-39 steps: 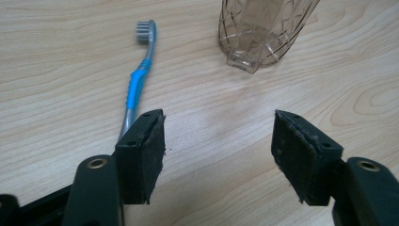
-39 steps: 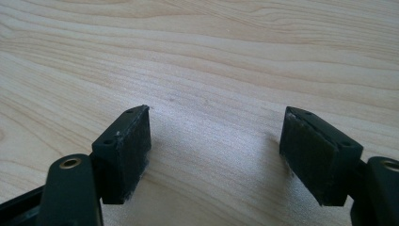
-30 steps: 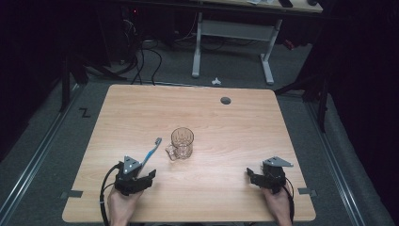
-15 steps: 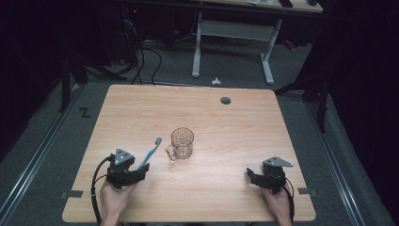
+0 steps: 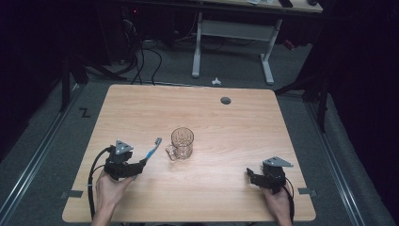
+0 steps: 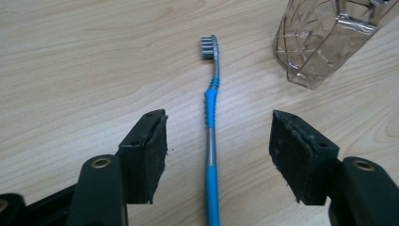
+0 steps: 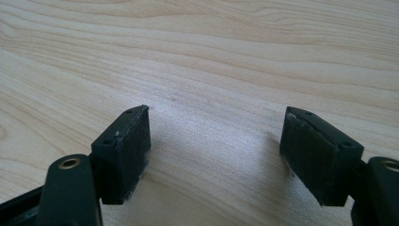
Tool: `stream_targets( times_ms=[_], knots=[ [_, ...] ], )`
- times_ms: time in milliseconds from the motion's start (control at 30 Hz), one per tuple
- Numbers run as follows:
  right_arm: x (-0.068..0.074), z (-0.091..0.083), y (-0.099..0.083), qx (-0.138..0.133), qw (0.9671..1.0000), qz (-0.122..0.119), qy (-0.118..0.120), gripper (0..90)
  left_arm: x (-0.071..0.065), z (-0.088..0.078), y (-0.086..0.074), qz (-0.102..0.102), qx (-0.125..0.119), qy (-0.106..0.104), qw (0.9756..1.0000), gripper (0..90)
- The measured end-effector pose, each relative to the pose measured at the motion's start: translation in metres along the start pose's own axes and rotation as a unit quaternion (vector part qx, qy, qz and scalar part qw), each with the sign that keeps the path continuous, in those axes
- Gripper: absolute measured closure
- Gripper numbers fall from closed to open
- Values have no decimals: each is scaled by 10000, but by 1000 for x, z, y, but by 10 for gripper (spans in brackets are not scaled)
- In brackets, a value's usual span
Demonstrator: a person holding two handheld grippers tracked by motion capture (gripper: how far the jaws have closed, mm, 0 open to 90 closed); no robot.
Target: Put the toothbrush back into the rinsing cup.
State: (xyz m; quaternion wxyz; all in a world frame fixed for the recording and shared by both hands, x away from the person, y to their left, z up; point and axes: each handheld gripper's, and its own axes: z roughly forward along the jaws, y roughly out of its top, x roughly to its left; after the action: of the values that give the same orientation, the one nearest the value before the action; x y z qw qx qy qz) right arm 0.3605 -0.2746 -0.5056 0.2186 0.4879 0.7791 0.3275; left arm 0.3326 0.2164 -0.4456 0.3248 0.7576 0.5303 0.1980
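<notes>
Where the person's left hand sits, near-left of surface (image 5: 141, 108): L gripper (image 6: 219, 150), jaws wide, nothing gripped; blue-grey toothbrush (image 6: 211, 122) lies flat btwn pads, untouched, bristles pointing away. Clear glass mug (image 5: 181, 143) just beyond brush head, upright, mid-surface. R gripper (image 7: 216, 146) well apart, near-right edge, jaws wide, empty, over bare wood.

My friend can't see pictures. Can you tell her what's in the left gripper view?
A blue and grey toothbrush lies flat on a wooden table, bristles pointing away, running between the two open black pads of the left claw, which do not touch it. A clear glass mug stands at the upper right.
</notes>
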Motion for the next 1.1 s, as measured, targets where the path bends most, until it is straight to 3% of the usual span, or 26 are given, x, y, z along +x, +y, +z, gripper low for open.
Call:
stream_targets(
  times_ms=[267,867,933,1100],
  knots=[
    [0,0,0,-2,10000,-17,14,251,3,5,15,232,284,59,9993,408],
    [0,0,0,-1,10000,-21,16,251,5,24,38,457,604,23,9971,433],
    [0,0,0,0,10000,-22,17,251,6,28,40,412,676,-75,9968,454],
    [0,0,0,-1,10000,-24,19,250,8,35,43,360,750,-89,9965,481]
  ],
)
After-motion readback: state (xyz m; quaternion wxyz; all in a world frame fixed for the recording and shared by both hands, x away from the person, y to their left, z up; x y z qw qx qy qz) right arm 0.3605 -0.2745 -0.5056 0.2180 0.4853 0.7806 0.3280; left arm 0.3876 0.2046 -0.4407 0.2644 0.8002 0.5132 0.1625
